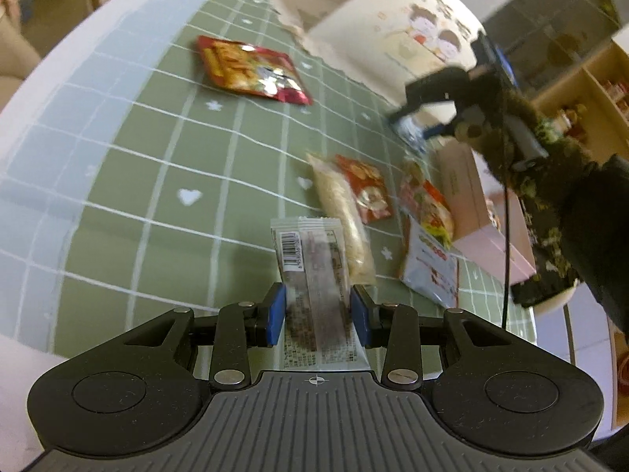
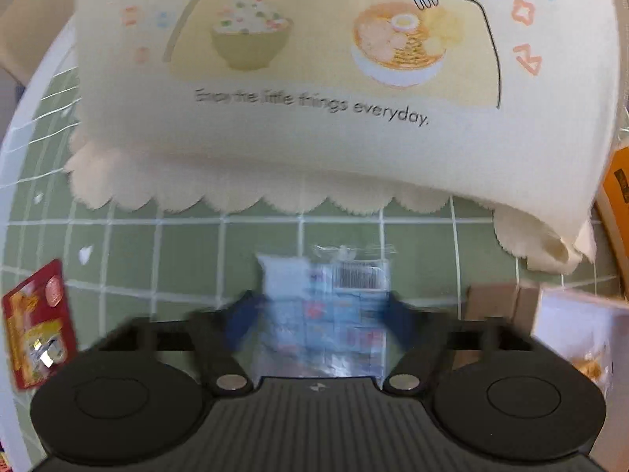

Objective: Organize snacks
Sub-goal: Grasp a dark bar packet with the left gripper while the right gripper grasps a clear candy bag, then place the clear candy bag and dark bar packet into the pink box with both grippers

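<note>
My left gripper [image 1: 317,314] is shut on a clear barcoded snack bar [image 1: 312,267], held above the green checked tablecloth [image 1: 157,181]. Loose snacks lie ahead: a red packet [image 1: 251,69] far left, a pale rice-cracker pack [image 1: 342,216], a small red packet [image 1: 367,188], an orange-green packet [image 1: 428,204] and a white packet [image 1: 430,271]. My right gripper [image 2: 314,314] is shut on a blue-and-white snack packet [image 2: 326,306]; it shows in the left wrist view [image 1: 412,126] near the cream storage bag [image 1: 397,39]. The cream bag [image 2: 314,78] fills the right wrist view, just ahead.
A pink box [image 1: 479,212] stands at the right of the cloth, also seen in the right wrist view [image 2: 578,338]. A red packet [image 2: 37,334] lies at the left. An orange box [image 2: 617,192] is at the right edge. Shelves [image 1: 589,90] stand beyond the table.
</note>
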A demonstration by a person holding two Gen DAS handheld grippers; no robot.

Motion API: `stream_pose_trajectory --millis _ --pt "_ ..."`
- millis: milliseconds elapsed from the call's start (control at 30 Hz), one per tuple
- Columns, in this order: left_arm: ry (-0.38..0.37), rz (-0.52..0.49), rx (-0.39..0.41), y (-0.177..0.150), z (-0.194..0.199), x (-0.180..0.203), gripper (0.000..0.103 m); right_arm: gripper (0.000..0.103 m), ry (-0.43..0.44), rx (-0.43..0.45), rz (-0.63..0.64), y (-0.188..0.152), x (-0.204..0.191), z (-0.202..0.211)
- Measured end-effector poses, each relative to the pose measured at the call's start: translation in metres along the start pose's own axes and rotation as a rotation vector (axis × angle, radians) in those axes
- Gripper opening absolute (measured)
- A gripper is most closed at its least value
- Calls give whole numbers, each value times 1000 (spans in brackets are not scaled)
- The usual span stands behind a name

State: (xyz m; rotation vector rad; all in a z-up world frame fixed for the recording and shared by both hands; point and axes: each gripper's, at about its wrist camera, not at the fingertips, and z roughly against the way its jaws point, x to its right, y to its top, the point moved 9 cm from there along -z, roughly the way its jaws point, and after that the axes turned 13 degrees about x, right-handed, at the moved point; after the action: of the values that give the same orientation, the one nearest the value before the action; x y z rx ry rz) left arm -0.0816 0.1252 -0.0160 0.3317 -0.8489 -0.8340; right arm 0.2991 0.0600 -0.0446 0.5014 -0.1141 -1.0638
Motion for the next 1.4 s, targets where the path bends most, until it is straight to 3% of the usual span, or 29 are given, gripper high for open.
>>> stream_pose_trajectory --millis 167,300,433,633,700,833,900,967,1167,1267,1333,1400 --pt "-71 -89 -75 -14 -17 33 41 58 218 30 20 -53 -32 85" --pt "-143 -185 -154 -32 -29 64 41 58 272 71 61 -115 -28 151" --pt "-236 -291 -242 -50 -32 102 41 59 193 151 -19 -154 15 197" --pt "-468 -433 -293 -46 -13 185 41 59 -92 328 -111 -205 98 268" --pt "-531 -492 -231 -20 -5 220 41 59 -156 366 -161 -219 122 288" --pt "-619 -607 -14 49 -1 289 41 59 -217 427 -223 -227 151 309" --pt "-599 -637 80 76 -22 315 41 59 -232 455 -231 -226 152 311" --pt "-551 -614 101 94 -60 331 41 59 -245 485 -218 -218 154 309" --pt "-401 -496 -36 81 -174 323 41 59 -244 520 -124 -204 154 303" --pt "-329 -509 -89 64 -219 305 41 59 -220 480 -103 -201 156 288" --pt "-301 -451 -66 68 -224 290 40 59 -196 470 -103 -198 157 284" --pt "-351 -352 -12 83 -207 288 40 59 -184 481 -92 -192 160 286"
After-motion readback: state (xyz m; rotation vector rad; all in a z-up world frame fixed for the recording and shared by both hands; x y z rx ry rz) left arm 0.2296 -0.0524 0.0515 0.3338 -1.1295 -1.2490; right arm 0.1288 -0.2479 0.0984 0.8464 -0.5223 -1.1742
